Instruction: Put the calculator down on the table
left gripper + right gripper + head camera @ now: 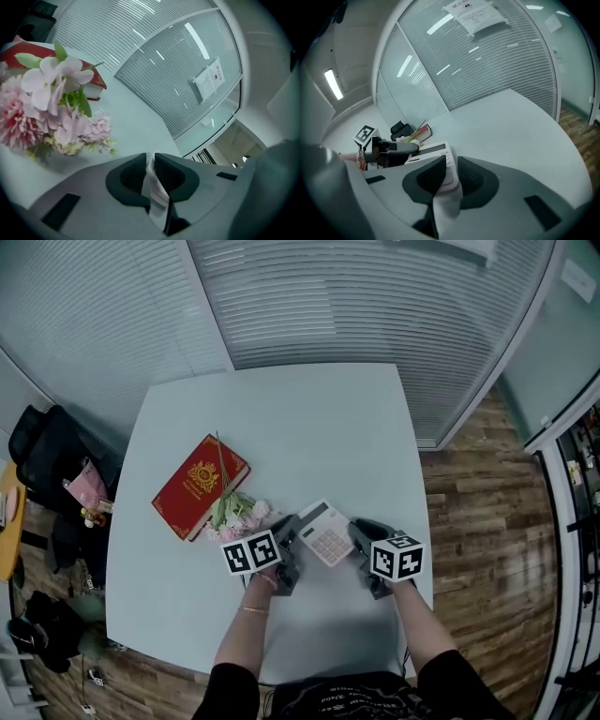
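Head view: small white rectangular calculator (325,532) sits between both grippers over the near half of the pale grey table (281,409). Left gripper (294,528) holds its left edge, right gripper (357,531) its right edge. Cannot tell whether the underside touches the tabletop.

Left gripper view: jaws nearly together, pinching a thin white edge of the calculator (157,187). Only this view shows the pink artificial flowers (51,103) close up, lying just left of the grip, against the red hardcover book (91,84).

Right gripper view: jaws clamp the calculator's other edge. This view shows its display strip and, beyond it, the left gripper (389,149).
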Tool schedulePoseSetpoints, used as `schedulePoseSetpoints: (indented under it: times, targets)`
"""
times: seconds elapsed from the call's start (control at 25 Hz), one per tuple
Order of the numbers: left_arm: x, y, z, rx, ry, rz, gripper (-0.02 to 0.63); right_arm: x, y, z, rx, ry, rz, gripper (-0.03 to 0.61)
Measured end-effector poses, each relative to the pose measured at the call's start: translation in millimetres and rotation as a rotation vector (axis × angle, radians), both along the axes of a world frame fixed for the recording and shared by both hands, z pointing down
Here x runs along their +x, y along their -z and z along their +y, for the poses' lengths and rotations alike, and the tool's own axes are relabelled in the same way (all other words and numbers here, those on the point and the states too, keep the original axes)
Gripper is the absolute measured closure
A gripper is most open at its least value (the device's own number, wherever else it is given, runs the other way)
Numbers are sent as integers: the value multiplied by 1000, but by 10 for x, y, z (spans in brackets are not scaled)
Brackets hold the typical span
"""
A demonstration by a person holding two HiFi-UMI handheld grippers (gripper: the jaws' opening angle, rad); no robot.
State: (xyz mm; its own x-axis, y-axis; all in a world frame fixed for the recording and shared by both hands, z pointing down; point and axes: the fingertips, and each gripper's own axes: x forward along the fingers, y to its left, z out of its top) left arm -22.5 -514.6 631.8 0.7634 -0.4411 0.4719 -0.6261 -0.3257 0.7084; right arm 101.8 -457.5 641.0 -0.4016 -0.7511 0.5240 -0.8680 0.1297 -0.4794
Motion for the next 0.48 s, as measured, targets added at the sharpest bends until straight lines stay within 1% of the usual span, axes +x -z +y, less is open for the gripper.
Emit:
schedulePoseSetpoints:
  times: [0.12,0.28,0.48]
  targets:
    - [68,-60,-54,4,-9,-21,551,46,-50,-4,-11,-21,-15,495]
    - [93,-100,-139,15,0,-37,540,47,-82,-36,-16,-33,-33,499]
    - [86,-146,-183,24,3,-74,523,8,-102,-37,-12,-32,-54,505]
